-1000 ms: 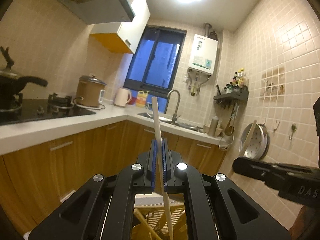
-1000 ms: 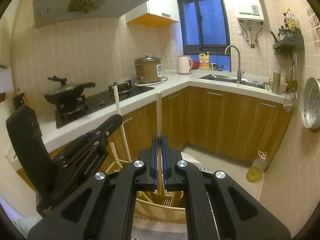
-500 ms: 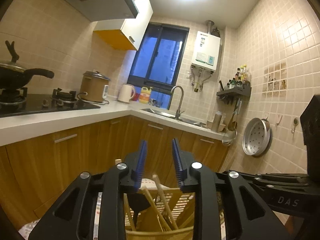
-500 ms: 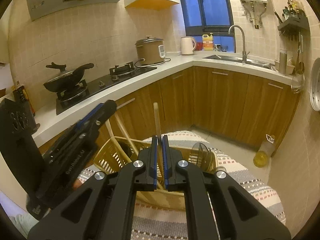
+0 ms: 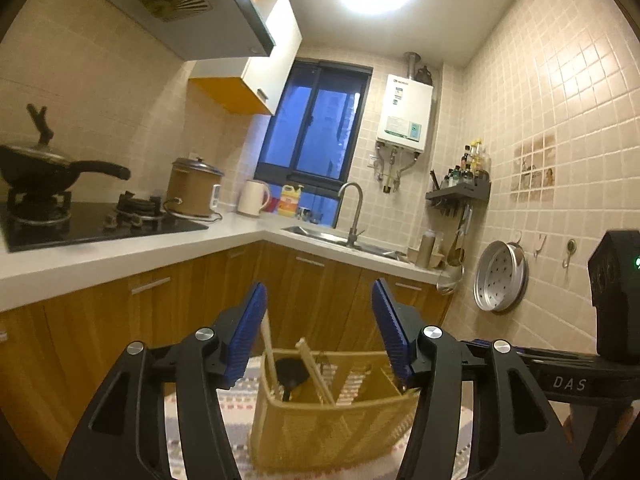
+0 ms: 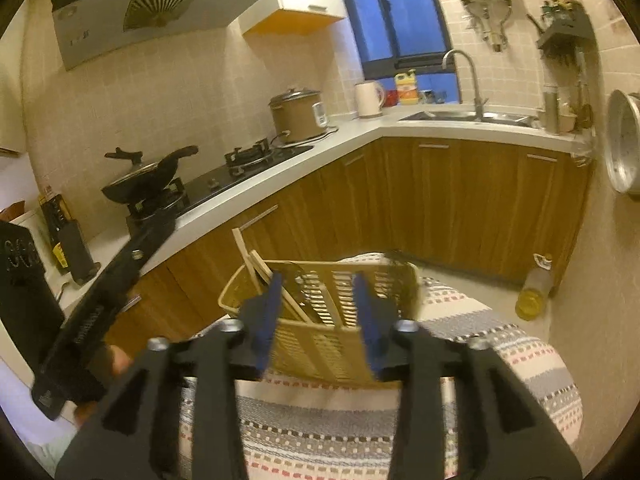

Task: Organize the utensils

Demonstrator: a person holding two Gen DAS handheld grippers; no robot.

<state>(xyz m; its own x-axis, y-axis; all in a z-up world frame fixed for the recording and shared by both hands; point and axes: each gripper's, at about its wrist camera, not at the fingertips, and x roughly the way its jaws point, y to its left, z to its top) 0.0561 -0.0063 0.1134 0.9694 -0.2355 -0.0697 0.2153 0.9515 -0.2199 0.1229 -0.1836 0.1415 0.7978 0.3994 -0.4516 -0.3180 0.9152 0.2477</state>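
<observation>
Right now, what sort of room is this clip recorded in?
A small home kitchen, by the look of it: a gas hob with a black wok under a range hood, a sink with a tap set in the corner counter, and a rice cooker beside a kettle.

Not much to read here tbh. Only clear one is "DAS" in pale letters on the black arm of the right gripper (image 5: pixel 568 383), seen from the left wrist view. The left gripper (image 6: pixel 90 330) has some lettering along its side but it's too blurry. The water heater (image 5: pixel 405 114) has labels, all unreadable.
</observation>
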